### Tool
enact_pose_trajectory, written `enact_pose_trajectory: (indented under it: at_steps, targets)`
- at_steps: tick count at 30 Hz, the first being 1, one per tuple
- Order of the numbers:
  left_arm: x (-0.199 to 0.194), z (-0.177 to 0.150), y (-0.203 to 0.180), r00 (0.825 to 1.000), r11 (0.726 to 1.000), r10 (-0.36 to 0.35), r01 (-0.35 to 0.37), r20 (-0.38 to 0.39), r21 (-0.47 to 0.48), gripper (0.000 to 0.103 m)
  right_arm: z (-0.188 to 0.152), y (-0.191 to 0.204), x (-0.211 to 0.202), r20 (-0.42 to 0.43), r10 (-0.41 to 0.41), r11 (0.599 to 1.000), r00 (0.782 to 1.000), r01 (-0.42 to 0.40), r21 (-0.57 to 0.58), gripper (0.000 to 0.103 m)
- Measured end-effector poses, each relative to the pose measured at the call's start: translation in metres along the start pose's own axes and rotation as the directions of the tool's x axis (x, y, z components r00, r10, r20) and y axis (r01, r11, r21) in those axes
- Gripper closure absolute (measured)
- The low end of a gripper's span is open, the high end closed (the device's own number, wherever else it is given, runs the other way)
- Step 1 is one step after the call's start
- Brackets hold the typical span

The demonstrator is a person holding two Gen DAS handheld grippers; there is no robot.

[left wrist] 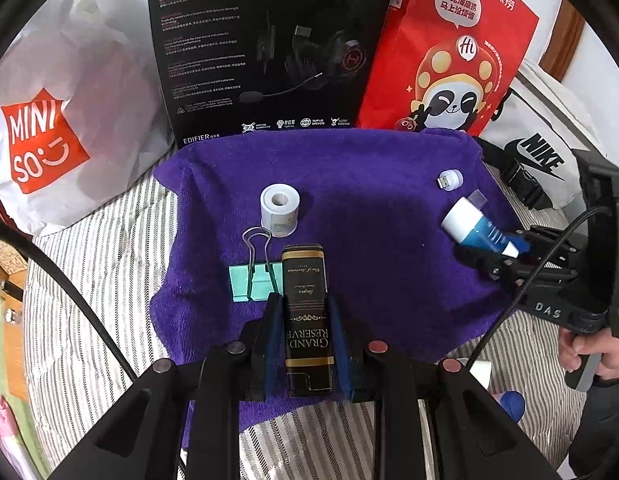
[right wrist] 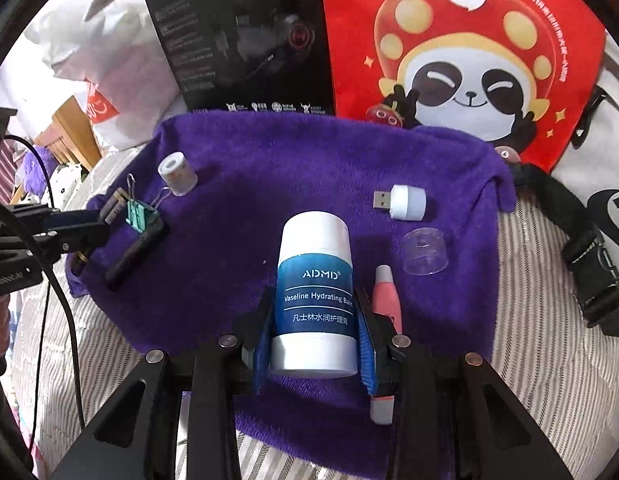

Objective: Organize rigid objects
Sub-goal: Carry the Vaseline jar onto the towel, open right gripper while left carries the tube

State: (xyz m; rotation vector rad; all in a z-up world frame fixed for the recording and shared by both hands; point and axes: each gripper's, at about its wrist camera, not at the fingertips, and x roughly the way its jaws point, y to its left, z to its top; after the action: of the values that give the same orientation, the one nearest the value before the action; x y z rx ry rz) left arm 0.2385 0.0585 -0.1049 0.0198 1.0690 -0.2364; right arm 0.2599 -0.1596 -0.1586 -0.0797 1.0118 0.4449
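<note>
My left gripper (left wrist: 305, 312) is shut on a black and gold "Grand Reserve" tin (left wrist: 307, 320), held over the purple towel (left wrist: 369, 208). A mint green binder clip (left wrist: 253, 276) lies just left of the tin, and a white tape roll (left wrist: 280, 210) stands behind it. My right gripper (right wrist: 315, 312) is shut on a white and blue balm tube (right wrist: 315, 292). In the left wrist view the same balm tube (left wrist: 477, 228) shows in the right gripper (left wrist: 505, 256). In the right wrist view the left gripper (right wrist: 105, 224) holds the tin (right wrist: 129, 244) at the towel's left edge.
On the purple towel (right wrist: 289, 168) lie a white USB plug (right wrist: 401, 202), a clear plastic cap (right wrist: 425, 250) and a pink pen-like tube (right wrist: 383, 300). A black headset box (left wrist: 261, 40), a red panda bag (left wrist: 453, 48) and white bags (left wrist: 49, 120) stand behind. Striped bedding (left wrist: 89, 300) surrounds the towel.
</note>
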Motion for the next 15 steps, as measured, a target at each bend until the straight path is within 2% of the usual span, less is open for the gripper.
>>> enact_pose_trajectory:
  at_steps: [15]
  targets:
    - [0.0113,0.0017,-0.0011,1.000,1.000,-0.014,0.014,-0.026,0.009,0.080,-0.0002,0.0029,0.0101,-0.008,-0.007,0.999,1.000,0.007,-0.038,0.067]
